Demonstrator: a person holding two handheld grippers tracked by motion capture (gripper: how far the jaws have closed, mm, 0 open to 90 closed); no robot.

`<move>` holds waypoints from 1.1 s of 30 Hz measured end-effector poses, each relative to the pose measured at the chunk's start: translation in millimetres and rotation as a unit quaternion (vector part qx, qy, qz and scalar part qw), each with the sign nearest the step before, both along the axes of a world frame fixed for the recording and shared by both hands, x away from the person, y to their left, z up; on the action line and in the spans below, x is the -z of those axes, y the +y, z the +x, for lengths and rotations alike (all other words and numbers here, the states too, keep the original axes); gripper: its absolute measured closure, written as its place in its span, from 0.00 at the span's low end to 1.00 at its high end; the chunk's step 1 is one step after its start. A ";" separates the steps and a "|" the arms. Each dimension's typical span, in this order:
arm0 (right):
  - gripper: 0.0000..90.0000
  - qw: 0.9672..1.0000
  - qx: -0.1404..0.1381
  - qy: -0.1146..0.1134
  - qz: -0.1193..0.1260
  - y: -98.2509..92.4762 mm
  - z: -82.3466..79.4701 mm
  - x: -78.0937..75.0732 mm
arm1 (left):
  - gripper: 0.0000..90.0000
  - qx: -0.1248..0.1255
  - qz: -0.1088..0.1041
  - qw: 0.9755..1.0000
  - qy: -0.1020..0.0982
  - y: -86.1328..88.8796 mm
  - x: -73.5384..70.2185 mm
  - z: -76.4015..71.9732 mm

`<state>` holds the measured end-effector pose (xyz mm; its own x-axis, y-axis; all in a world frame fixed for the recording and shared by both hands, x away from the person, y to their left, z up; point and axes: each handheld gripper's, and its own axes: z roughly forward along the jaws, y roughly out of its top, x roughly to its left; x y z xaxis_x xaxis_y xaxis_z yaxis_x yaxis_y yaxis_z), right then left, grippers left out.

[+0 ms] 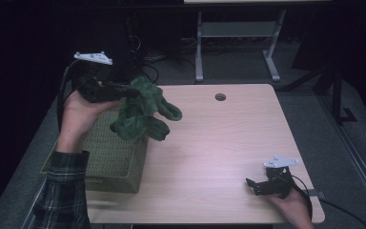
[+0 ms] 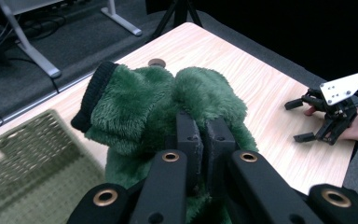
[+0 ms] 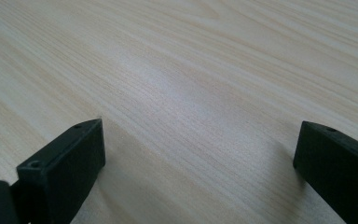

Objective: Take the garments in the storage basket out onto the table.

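Fuzzy green fleece garment (image 1: 143, 112) held in the air over the table's left side.

The left gripper (image 1: 132, 92) is clenched on its plush fabric (a black ribbed cuff (image 2: 92, 95) shows), above the woven olive basket (image 1: 109, 157). The right gripper (image 1: 253, 186) rests with jaws wide apart, holding nothing, on the light wooden table (image 1: 219, 143), well apart.

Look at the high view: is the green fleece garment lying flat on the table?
No: the left gripper holds the green fleece garment up in the air beside the woven basket.
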<state>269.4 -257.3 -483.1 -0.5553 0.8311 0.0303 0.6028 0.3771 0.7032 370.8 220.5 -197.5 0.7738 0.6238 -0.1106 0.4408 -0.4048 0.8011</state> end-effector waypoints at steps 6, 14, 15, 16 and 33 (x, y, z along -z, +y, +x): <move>0.02 1.000 -0.001 0.000 0.000 -0.1 0.2 0.0 | 0.97 0.011 0.000 1.000 0.000 -23.1 4.0 4.4; 0.02 1.000 -0.002 -0.001 -0.001 -0.6 0.1 0.0 | 0.97 0.022 -0.006 1.000 -0.004 -51.8 13.0 6.2; 0.02 1.000 -0.002 -0.001 0.000 -0.6 0.2 0.0 | 0.97 0.026 -0.004 1.000 -0.005 -55.2 14.1 6.3; 0.02 1.000 -0.002 -0.001 0.000 -0.5 0.1 0.0 | 0.97 0.027 -0.006 1.000 -0.004 -59.5 15.7 5.7; 0.02 1.000 -0.001 0.000 0.001 -0.4 0.0 0.0 | 0.97 0.063 -0.012 0.998 0.017 -113.8 54.9 -2.9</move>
